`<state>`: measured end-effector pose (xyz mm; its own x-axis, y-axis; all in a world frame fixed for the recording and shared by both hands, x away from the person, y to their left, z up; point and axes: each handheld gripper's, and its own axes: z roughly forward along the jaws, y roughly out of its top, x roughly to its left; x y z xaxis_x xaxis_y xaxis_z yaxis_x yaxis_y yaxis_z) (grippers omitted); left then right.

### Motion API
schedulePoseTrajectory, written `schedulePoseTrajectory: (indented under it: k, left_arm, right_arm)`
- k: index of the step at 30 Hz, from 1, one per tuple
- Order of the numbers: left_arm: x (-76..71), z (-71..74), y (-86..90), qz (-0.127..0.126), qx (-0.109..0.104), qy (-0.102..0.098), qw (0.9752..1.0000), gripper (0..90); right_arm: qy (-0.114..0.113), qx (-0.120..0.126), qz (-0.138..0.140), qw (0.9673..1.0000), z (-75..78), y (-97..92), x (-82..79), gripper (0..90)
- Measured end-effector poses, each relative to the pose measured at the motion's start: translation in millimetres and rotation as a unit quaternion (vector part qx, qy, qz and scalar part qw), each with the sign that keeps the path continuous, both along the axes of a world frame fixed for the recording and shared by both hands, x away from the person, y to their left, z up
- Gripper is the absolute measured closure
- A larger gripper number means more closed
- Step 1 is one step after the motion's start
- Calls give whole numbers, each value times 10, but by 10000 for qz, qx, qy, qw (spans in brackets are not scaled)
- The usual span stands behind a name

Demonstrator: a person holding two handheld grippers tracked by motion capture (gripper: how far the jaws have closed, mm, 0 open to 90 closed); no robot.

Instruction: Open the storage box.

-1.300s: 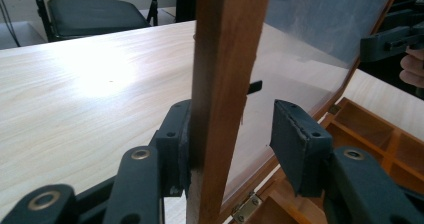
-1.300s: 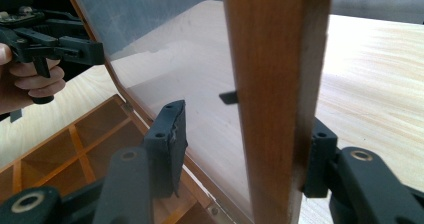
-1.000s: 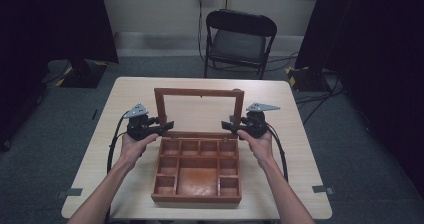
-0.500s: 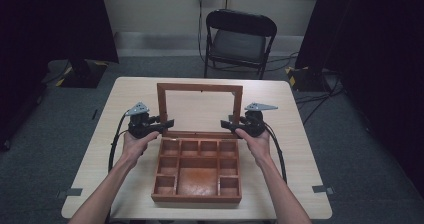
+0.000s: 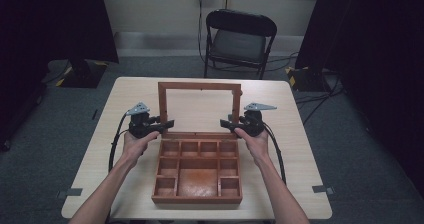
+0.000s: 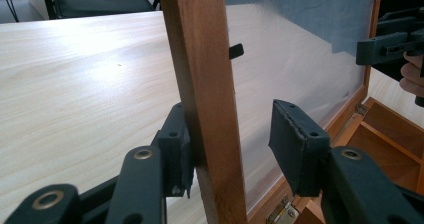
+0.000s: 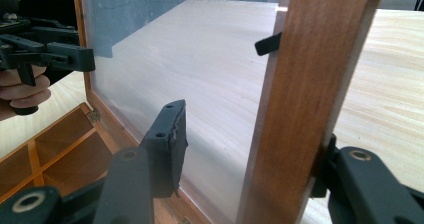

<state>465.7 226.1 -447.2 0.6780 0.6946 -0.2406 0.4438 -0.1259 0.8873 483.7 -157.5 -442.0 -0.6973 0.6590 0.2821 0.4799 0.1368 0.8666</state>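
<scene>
1. fingers of left gripper (image 6: 230, 149) stand spread around the left post of the lid (image 6: 205, 84); one pad touches it.
2. right gripper (image 7: 250, 149) likewise straddles the right post, spread.
3. lid stands upright above the box (image 5: 197, 200).

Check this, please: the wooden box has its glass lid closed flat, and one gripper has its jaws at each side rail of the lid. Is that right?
Not quite. The lid is not closed flat. It stands open and upright behind the box, as the high view shows. The left gripper and right gripper do have their jaws at its side rails.
</scene>
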Motion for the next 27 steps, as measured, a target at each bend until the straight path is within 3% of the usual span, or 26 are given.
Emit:
schedulePoseTrajectory:
  k: [21, 27]
  left_arm:
    - [61, -62, -13, 69, 50, 123, 9999, 495]
    - [67, -106, -15, 94, 93, 214, 9997, 494]
  right_arm:
    - [146, 8, -56, 9999, -80, -11, 41, 434]
    - [302, 12, -84, 9995, -136, -20, 58, 401]
